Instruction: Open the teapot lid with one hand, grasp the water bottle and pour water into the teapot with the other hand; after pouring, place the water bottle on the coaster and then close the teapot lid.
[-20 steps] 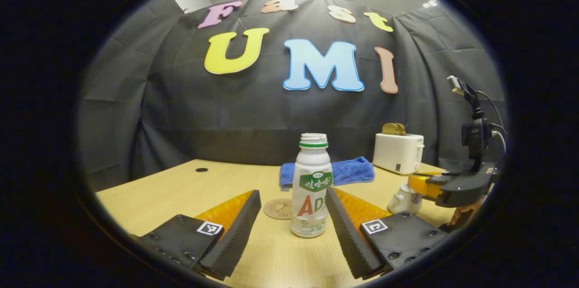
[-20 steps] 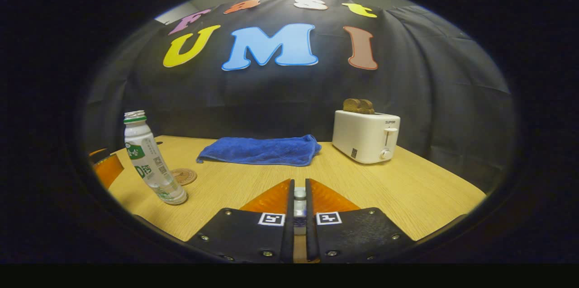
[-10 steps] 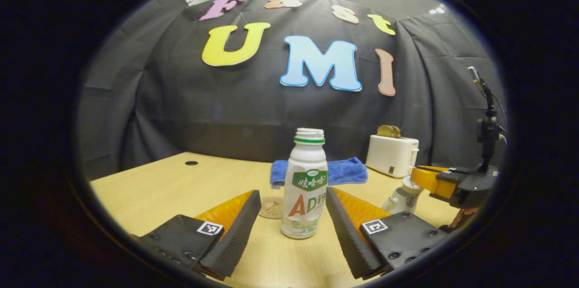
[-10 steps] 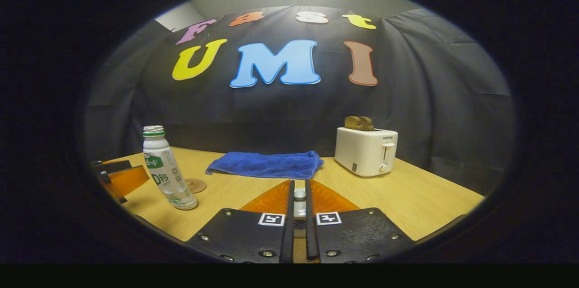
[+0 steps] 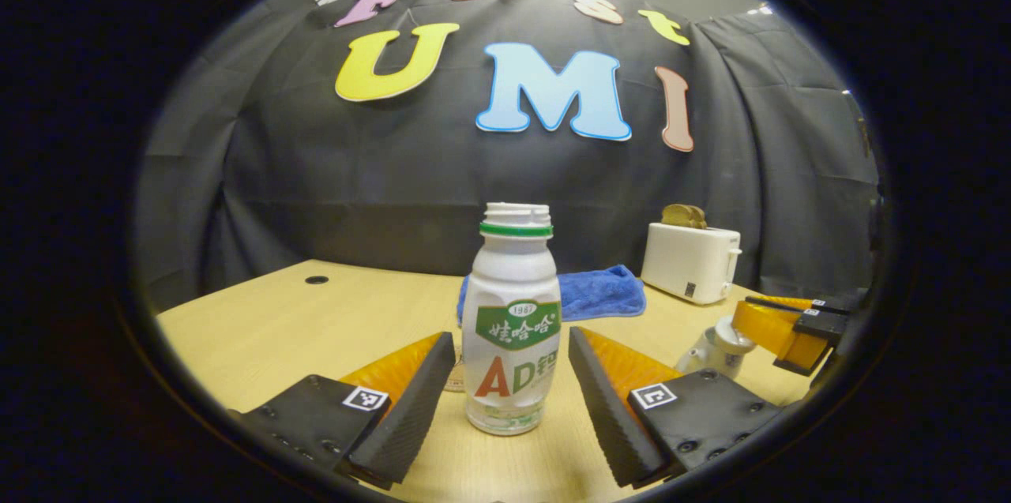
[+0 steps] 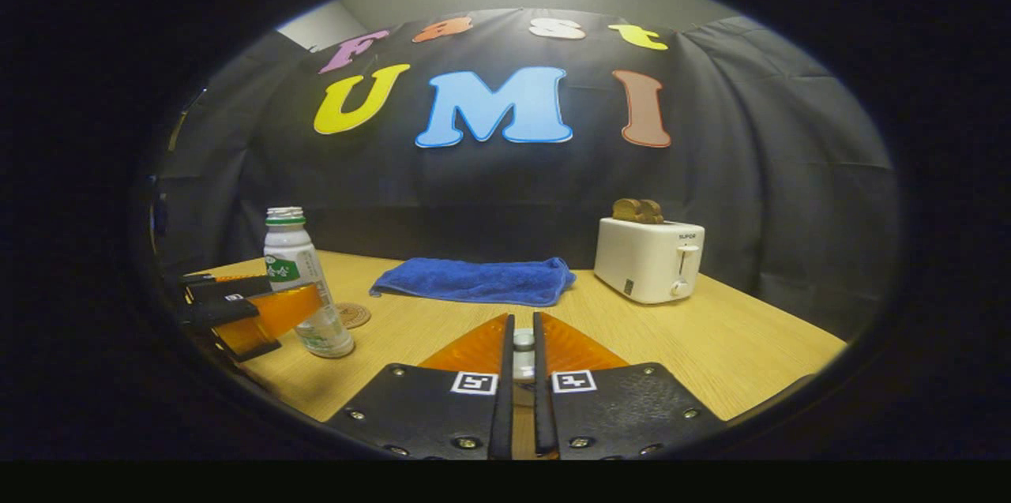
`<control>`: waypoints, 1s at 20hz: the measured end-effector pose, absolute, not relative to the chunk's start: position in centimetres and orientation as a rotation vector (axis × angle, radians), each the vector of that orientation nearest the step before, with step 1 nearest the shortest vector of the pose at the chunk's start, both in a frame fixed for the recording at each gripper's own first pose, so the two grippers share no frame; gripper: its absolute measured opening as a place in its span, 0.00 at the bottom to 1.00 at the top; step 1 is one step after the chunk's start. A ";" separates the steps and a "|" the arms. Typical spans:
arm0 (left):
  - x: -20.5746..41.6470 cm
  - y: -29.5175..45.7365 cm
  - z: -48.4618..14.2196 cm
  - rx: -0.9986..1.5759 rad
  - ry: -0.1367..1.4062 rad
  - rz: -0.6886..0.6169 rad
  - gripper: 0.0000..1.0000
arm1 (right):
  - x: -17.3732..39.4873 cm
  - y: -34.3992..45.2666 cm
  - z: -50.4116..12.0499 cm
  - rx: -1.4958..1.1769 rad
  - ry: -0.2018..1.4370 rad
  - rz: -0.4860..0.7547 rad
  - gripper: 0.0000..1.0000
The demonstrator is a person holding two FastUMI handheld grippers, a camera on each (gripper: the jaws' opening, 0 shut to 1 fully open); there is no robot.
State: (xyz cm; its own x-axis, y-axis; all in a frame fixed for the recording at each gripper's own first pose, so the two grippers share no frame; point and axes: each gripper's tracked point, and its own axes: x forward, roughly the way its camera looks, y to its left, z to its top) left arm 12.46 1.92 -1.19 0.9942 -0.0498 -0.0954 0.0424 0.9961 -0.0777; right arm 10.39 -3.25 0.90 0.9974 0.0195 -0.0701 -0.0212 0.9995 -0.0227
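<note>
1. Water bottle (image 5: 512, 329) stands upright, uncapped, on the surface (image 5: 316, 321), between the wide-spread fingers of the left claw (image 5: 512, 365), untouched.
2. Right claw (image 6: 521, 345) pinches the teapot lid's knob (image 6: 522, 339).
3. Teapot (image 5: 715, 349) sits near the surface's right edge.

A light wooden table (image 6: 711, 337) carried everything. On it stood an uncapped water bottle (image 5: 512, 329) with a round coaster (image 6: 353, 315) just behind it, a white teapot (image 5: 715, 349), a folded blue towel (image 6: 478, 280) and a white toaster (image 6: 649, 260) near the back wall.

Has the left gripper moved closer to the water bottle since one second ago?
Yes. The left gripper advanced; the water bottle now stands between its open fingers, hiding the coaster.
</note>
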 end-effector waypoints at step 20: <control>12.5 1.2 -1.4 0.120 0.100 -0.069 0.80 | -2.0 -3.4 3.1 -0.025 -0.002 0.084 0.11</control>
State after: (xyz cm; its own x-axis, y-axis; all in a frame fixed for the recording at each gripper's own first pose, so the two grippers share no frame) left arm 12.51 1.21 -1.37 0.9927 -0.0623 -0.1032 0.0743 0.9904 0.1163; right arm -2.01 -3.44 3.09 0.9965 0.0836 0.0011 -0.0835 0.9962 -0.0251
